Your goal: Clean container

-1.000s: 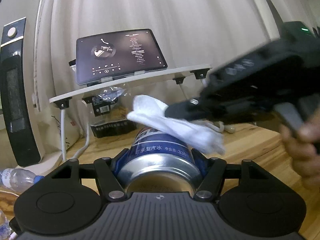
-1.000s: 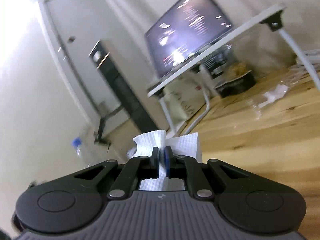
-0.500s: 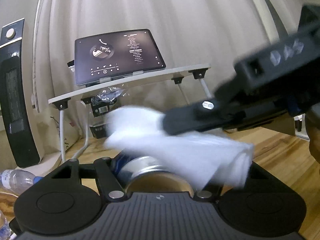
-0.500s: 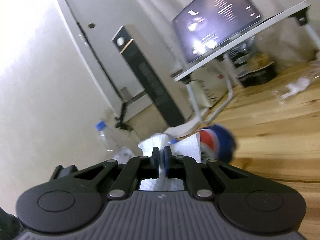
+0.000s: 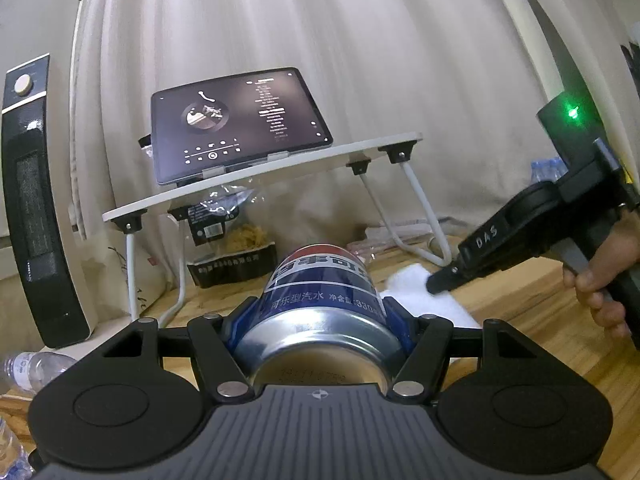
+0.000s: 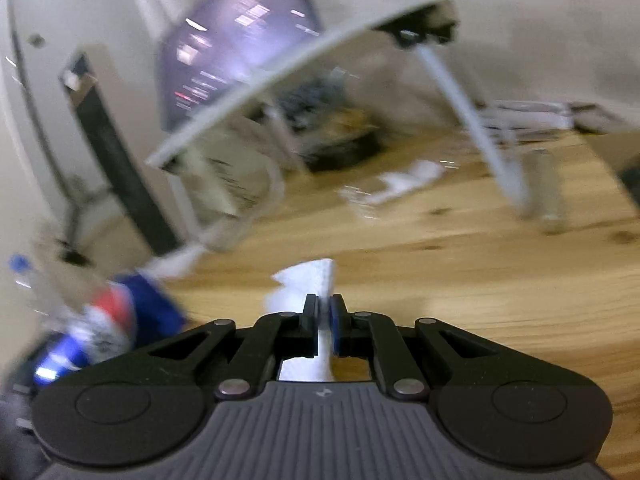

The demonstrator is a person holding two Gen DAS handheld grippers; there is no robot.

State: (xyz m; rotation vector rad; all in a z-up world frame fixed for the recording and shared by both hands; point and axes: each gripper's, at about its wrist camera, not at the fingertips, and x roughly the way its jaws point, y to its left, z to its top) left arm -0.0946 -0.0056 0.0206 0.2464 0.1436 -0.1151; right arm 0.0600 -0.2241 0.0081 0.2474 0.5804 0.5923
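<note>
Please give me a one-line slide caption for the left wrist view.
Left gripper clamps a blue soda can while the right gripper holds a white tissue beside it.

place: probably a home | curtain (image 5: 320,60); tablet (image 5: 240,120) on lap desk (image 5: 380,150); heater (image 5: 36,220)

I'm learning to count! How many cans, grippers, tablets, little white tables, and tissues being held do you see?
Can: 1
Grippers: 2 (left gripper, right gripper)
Tablet: 1
Little white table: 1
Held tissue: 1
Total: 6
</note>
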